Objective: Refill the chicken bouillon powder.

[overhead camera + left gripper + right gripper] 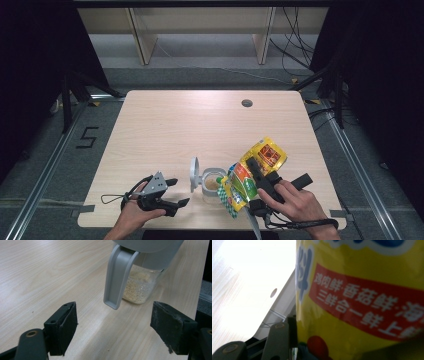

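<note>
1. The table (165,125) is a pale wooden top with a small round hole (246,103) near its far right corner.
2. A clear jar (212,183) stands near the table's near edge, a little right of the middle. It holds a low layer of pale granules (137,287).
3. The jar's grey lid (194,174) is flipped open and stands upright on the jar's left side. In the left gripper view a grey flap of the lid (117,277) hangs down in front of the glass.
4. The left gripper (175,192) rests on the table near the near edge, left of the jar, held by the left hand (134,212). Its jaws point toward the jar and stand wide apart with nothing between them; they do not touch the jar.
5. The right gripper (256,170) is held by the right hand (295,202) near the table's near right corner. Its jaws are clamped on a yellow bag (252,175).
6. The bag is lifted and tilted: its upper end points toward the far right, its lower end hangs just beside the jar's right rim, over the near edge. Whether bag and jar touch I cannot tell.
7. In the right gripper view the bag's yellow face with a red band of white characters (367,307) lies against the one jaw that is visible.
</note>
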